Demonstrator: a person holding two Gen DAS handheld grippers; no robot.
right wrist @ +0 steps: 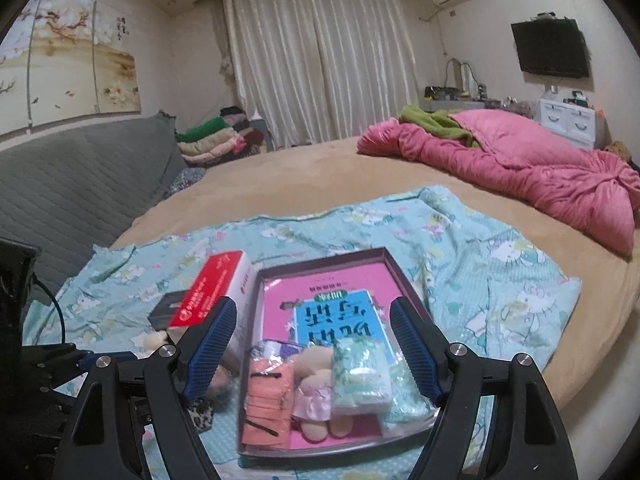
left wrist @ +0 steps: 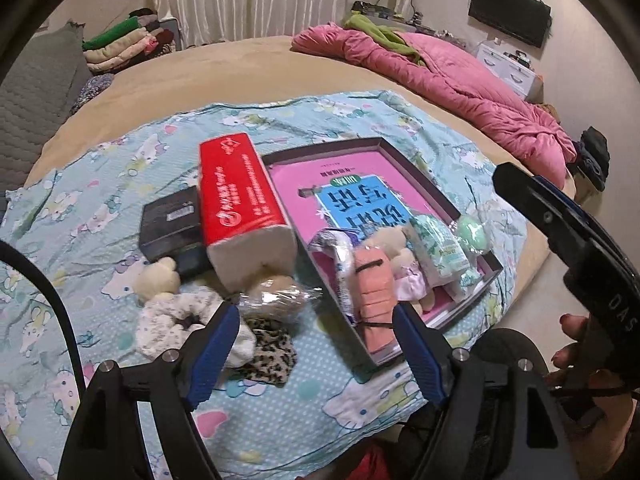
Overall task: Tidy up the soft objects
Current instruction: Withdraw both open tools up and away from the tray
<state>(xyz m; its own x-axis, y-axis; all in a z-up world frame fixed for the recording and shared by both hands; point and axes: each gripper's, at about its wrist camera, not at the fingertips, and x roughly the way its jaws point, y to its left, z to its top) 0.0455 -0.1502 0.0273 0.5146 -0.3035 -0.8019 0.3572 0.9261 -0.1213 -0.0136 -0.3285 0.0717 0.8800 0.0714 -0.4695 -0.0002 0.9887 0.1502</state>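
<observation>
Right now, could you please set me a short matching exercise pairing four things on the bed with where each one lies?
Things:
1. red tissue pack
2. orange cloth
3. leopard scrunchie
4. pink quilt

Places:
A. in the tray
B. far side of the bed
C. just left of the tray
D. on the sheet, nearest the left tool

Pairs: 1-C, 2-A, 3-D, 4-B
</observation>
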